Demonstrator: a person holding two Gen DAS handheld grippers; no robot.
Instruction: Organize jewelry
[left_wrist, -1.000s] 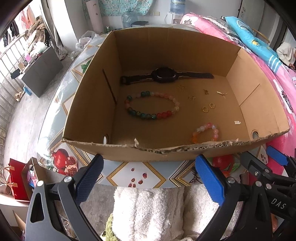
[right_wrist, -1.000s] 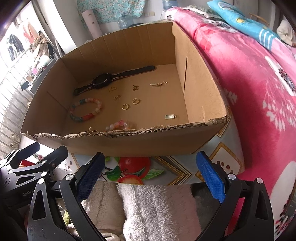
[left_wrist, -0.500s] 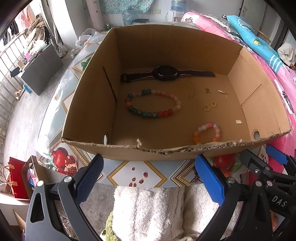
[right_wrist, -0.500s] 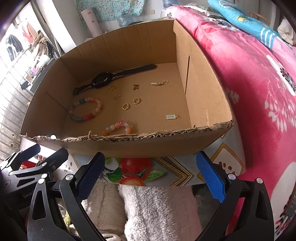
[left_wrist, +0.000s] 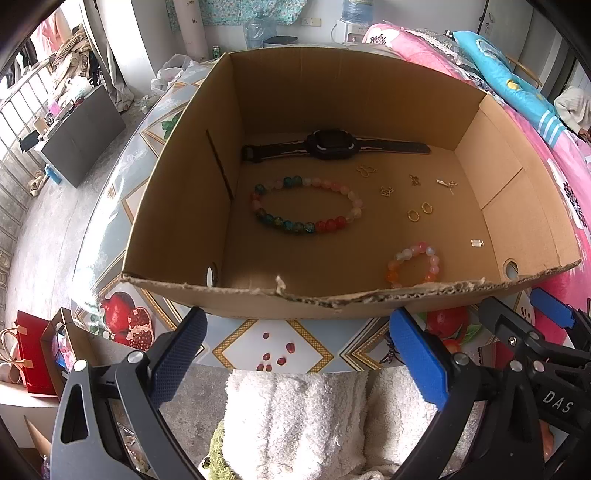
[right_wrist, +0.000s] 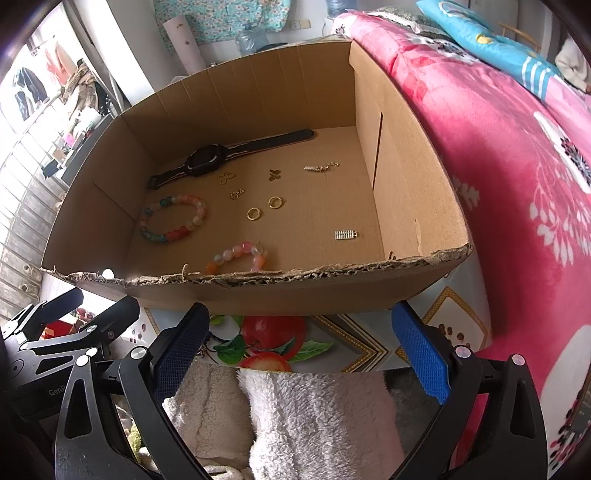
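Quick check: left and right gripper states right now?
Left gripper: open, holding nothing, short of the cardboard box.
Right gripper: open, holding nothing.

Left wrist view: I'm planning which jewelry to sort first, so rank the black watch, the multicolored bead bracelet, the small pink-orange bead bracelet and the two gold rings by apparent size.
1. Black watch, longest
2. Multicolored bead bracelet
3. Pink-orange bead bracelet, though nearest the camera
4. Gold rings; the two look alike.

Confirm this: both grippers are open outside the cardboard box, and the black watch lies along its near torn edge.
Not quite. The black watch lies along the far wall of the cardboard box, as the left wrist view shows. Left gripper and right gripper are open, outside it.
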